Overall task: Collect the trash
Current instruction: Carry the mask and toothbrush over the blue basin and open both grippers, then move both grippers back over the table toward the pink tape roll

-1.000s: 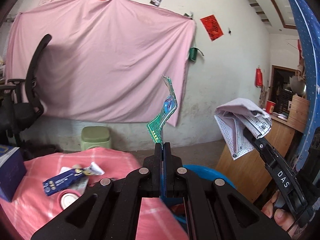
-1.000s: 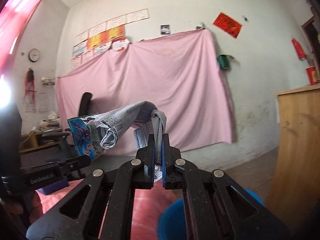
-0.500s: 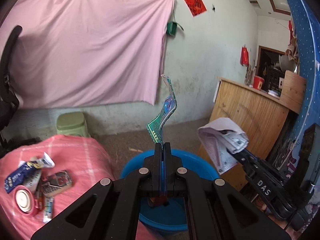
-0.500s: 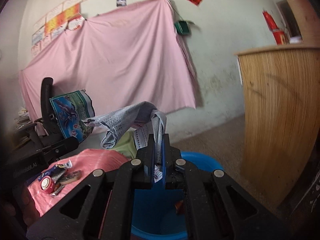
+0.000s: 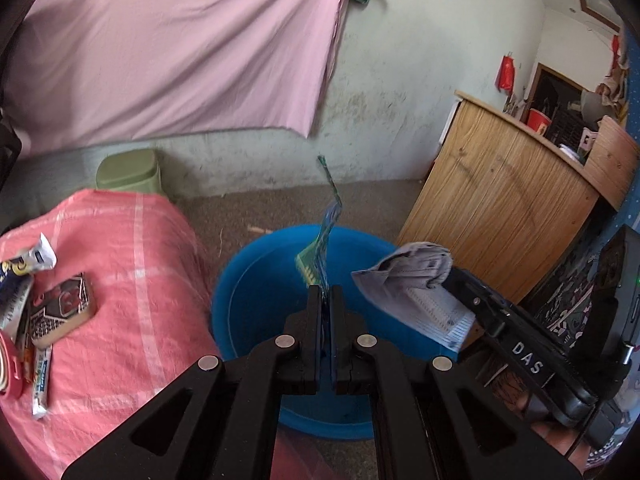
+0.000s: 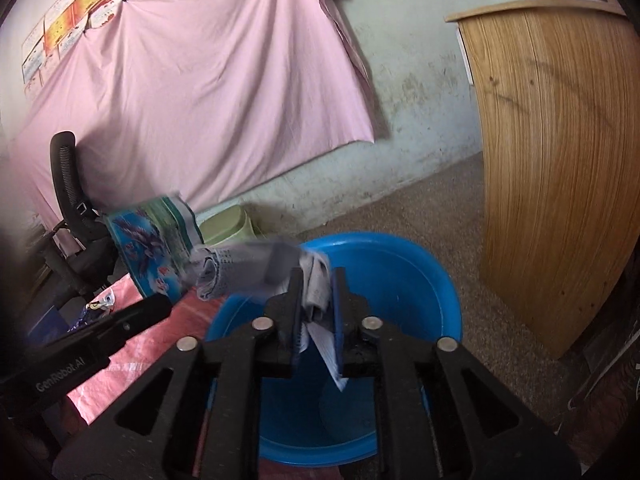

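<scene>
My left gripper [image 5: 328,294] holds a flat blue-green wrapper [image 5: 322,240] above the blue basin [image 5: 256,280]; its jaws show a thin gap beside the wrapper. The wrapper's printed face shows in the right wrist view [image 6: 150,248]. My right gripper [image 6: 316,280] has its jaws parted around a crumpled grey-white paper [image 6: 240,270], over the basin [image 6: 400,280]. The paper also shows in the left wrist view [image 5: 412,284], at the tip of the right gripper [image 5: 450,280].
A pink-covered table [image 5: 132,272] left of the basin carries several wrappers [image 5: 36,260], a small dark box [image 5: 60,312] and a red lid [image 5: 8,364]. A wooden counter [image 5: 500,208] stands right of the basin. A green stool [image 5: 128,172] and an office chair [image 6: 72,216] stand behind.
Both grippers have tilted down and moved over the blue basin with their trash. The right jaws have parted wider around the paper, and a thin gap shows between the left jaws.
</scene>
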